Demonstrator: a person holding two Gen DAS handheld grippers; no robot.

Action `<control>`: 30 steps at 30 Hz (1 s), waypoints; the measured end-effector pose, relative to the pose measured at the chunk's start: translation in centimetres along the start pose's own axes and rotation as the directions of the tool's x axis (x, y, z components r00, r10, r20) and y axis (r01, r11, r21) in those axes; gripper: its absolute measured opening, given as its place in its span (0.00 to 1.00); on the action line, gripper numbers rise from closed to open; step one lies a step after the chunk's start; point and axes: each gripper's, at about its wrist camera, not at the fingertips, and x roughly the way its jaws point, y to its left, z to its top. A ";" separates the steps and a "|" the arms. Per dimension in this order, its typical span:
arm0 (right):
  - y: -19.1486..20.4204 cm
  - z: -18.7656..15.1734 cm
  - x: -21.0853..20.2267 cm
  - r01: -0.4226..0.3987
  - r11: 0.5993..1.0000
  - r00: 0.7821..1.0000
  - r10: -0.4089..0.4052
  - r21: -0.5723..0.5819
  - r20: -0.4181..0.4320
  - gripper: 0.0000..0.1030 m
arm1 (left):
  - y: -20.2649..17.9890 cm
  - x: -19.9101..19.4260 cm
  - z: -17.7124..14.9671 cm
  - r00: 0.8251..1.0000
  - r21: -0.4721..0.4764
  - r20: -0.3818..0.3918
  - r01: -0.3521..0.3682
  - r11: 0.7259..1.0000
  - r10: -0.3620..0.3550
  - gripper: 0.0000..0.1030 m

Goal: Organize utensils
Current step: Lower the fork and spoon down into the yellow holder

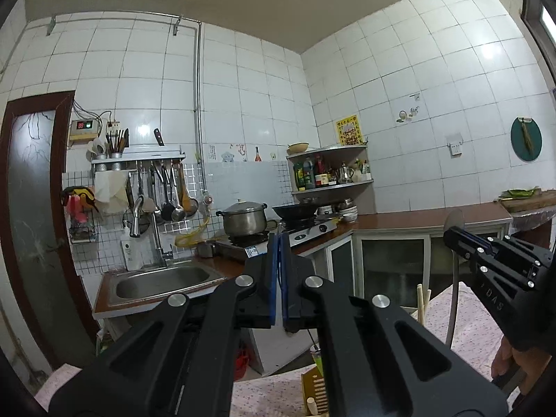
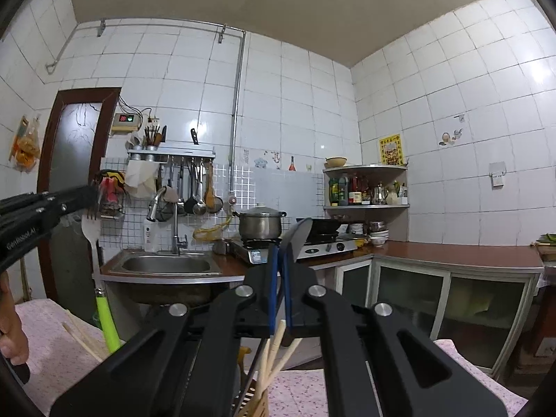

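My left gripper [image 1: 279, 243] is shut on a fork; in the right wrist view the gripper [image 2: 92, 194] holds the fork [image 2: 91, 229] by its tines, green handle [image 2: 106, 323] hanging down. My right gripper [image 2: 280, 248] is shut on a metal spatula [image 2: 301, 234], blade up; in the left wrist view the gripper [image 1: 448, 234] holds the spatula [image 1: 454, 220] upright, its long handle [image 1: 452, 295] hanging down. A wooden utensil holder [image 1: 316, 392] sits below on the pink tablecloth, with chopsticks [image 2: 274, 351] standing in it.
Loose chopsticks [image 2: 81, 340] lie on the pink floral tablecloth [image 2: 52, 347]. Behind are a sink [image 1: 163, 281], a pot [image 1: 245, 222] and wok [image 1: 295, 211] on a stove, hanging ladles [image 1: 173, 191], a corner shelf [image 1: 330, 170] and brown counter [image 1: 427, 217].
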 end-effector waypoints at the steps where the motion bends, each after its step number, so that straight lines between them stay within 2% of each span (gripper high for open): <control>1: -0.1 -0.1 0.1 0.001 1.000 1.000 -0.001 0.004 -0.001 0.03 | -0.2 0.0 -0.1 1.000 -0.002 0.001 0.003 1.000 -0.003 0.00; 6: -0.1 -0.6 0.2 0.011 1.000 1.000 -0.011 0.008 0.004 0.03 | -0.2 0.5 -0.9 1.000 -0.016 0.002 0.012 1.000 -0.012 0.00; 19: 1.2 -2.1 0.2 0.022 0.999 1.000 -0.021 -0.040 0.022 0.03 | -0.7 2.3 -3.4 0.999 0.031 -0.033 0.009 0.999 -0.008 0.00; 25: 1.3 -3.7 0.9 -0.009 0.998 1.000 0.008 -0.058 -0.016 0.03 | -0.3 3.4 -4.9 0.997 0.024 -0.070 0.033 0.999 -0.031 0.00; 30: 1.7 -5.4 1.0 -0.053 0.996 0.997 0.048 -0.077 -0.064 0.03 | 0.6 3.0 -5.2 0.995 -0.029 -0.081 0.063 0.998 -0.065 0.01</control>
